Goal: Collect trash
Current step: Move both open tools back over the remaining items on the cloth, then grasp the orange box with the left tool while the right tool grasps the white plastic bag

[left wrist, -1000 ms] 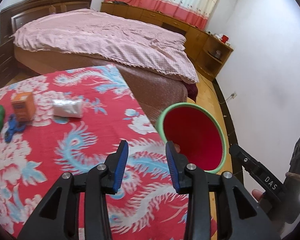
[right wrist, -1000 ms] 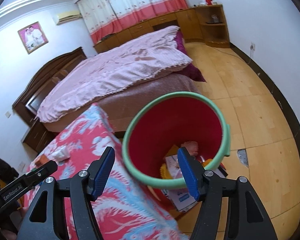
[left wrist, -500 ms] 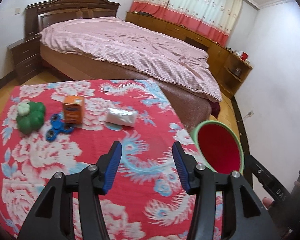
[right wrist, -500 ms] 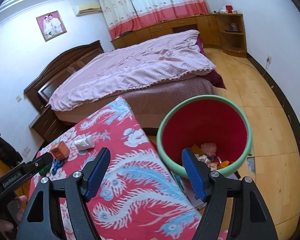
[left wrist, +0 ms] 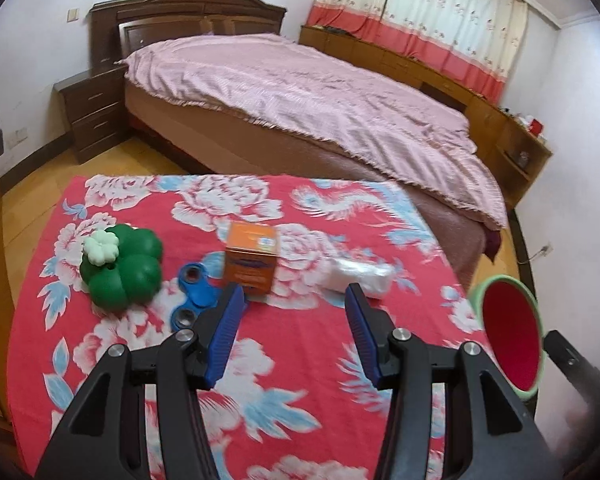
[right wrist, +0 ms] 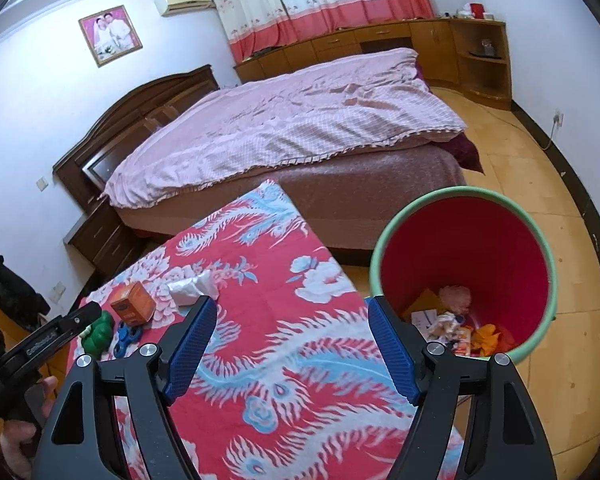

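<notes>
A crumpled white wrapper point(left wrist: 360, 274) lies on the red flowered tablecloth point(left wrist: 300, 360), next to an orange box point(left wrist: 253, 258). Both also show in the right wrist view, the wrapper point(right wrist: 192, 290) and the box point(right wrist: 133, 303). My left gripper point(left wrist: 294, 312) is open and empty above the cloth, a little short of the box and wrapper. My right gripper point(right wrist: 290, 328) is open and empty over the table's right side. A red bin with a green rim point(right wrist: 540, 240) stands on the floor at the table's right and holds several pieces of trash point(right wrist: 454, 320).
A green clover-shaped toy point(left wrist: 120, 268) and a blue fidget spinner point(left wrist: 194, 294) lie left of the box. A bed with a pink cover point(left wrist: 300, 92) stands beyond the table. A nightstand point(left wrist: 92, 112) is at the far left. Wooden floor point(right wrist: 540, 168) surrounds the bin.
Both grippers have drawn back and swung left, away from the bin. The box, wrapper and toys have come toward the middle of the left view. Both stay open.
</notes>
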